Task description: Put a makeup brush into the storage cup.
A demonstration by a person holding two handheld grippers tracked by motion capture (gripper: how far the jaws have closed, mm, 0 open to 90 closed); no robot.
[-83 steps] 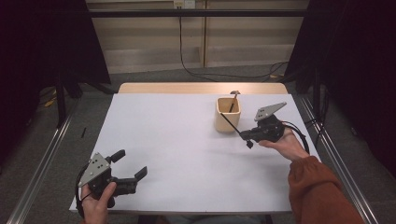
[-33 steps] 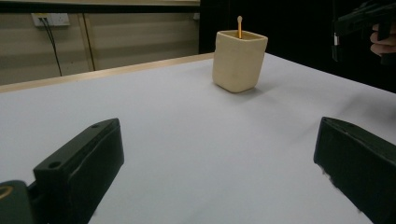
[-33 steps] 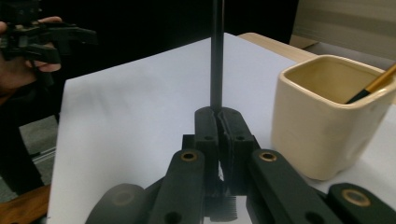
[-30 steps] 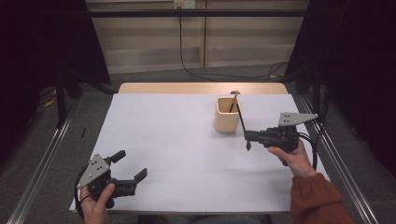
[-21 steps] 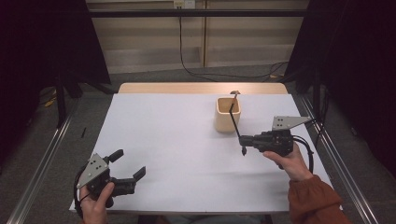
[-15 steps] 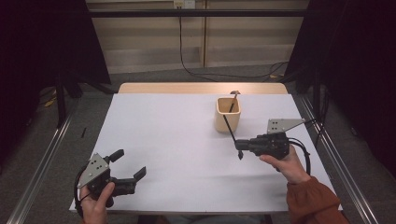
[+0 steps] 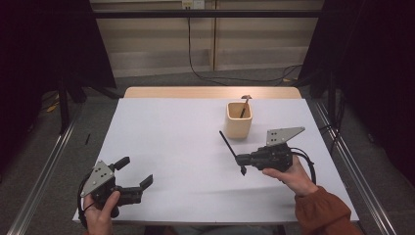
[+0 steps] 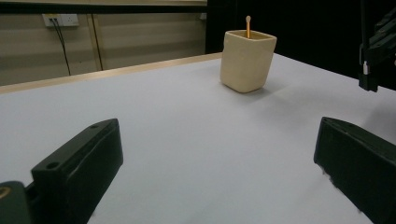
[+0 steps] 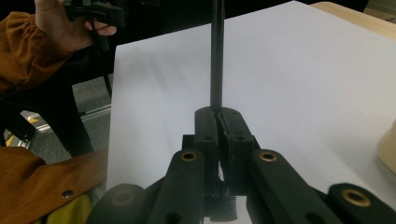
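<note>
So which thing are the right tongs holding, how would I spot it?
On the white table, look just in front of the beige cup. The right tongs clamp a thin black stick; unlike the stick standing in the cup, it slants free above the tabletop.

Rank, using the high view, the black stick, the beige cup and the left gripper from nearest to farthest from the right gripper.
1. Black stick: clamped in the right gripper fingers.
2. Beige cup: just beyond, toward the table's far edge.
3. Left gripper: across the table, near edge.

Beige cup, thin black stick, plain white table.
</note>
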